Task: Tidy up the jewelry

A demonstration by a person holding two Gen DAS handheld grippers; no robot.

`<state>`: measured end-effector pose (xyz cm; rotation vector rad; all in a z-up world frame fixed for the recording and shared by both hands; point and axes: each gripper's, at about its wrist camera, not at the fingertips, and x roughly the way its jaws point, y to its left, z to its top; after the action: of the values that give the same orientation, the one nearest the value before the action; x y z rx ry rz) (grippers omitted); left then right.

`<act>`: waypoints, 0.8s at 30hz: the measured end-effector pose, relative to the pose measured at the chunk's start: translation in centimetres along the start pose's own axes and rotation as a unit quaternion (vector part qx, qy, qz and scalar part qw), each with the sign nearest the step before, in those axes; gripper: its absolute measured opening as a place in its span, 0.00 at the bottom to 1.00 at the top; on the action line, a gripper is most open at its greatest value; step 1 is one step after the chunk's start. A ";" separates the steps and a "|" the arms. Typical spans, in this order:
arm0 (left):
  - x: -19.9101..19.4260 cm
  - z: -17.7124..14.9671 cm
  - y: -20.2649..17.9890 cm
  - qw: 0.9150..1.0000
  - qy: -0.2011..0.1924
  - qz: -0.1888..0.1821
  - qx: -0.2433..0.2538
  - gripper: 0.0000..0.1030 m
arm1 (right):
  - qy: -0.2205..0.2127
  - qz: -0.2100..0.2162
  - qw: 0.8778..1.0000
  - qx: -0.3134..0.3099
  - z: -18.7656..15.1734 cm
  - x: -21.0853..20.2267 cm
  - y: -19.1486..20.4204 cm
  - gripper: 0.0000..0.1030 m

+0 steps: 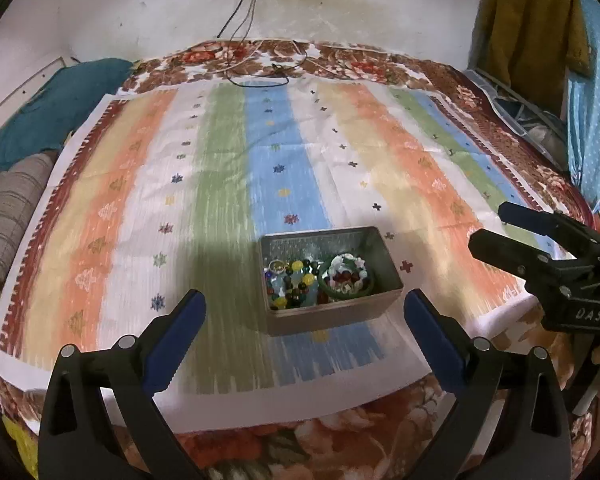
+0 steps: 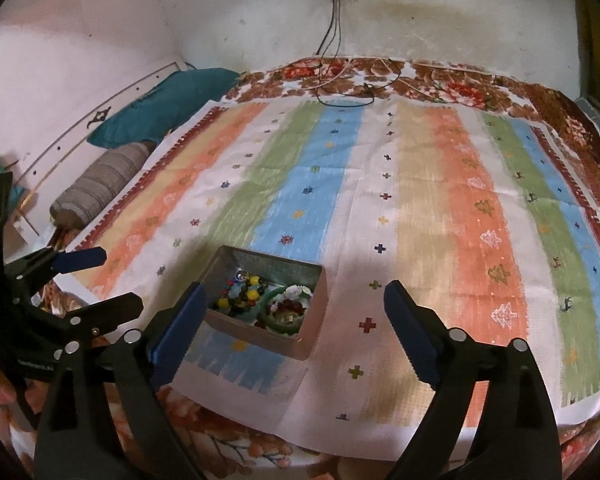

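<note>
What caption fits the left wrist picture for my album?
An open hand-held gripper hovers before a metal box of colorful beads on a striped cloth.

Both wrist views looked forward and down across the striped cloth (image 1: 228, 184), fairly near, perhaps side by side, sharing the metal box (image 1: 384, 252).

Dull grey metal box (image 1: 388, 264), glossy glass-like beads (image 1: 296, 280), matt woven striped cloth (image 1: 220, 200)
</note>
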<state>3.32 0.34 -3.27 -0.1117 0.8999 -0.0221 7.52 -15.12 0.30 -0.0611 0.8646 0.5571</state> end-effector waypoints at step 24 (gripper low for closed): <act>-1.9 -0.7 -0.9 0.999 -0.046 0.006 0.018 0.94 | -0.031 0.002 0.999 -0.008 -1.6 -2.5 0.4 0.93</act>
<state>1.63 -0.48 -2.11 -0.0742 0.8075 -0.0219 4.94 -16.26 1.16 -0.0555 0.7996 0.5661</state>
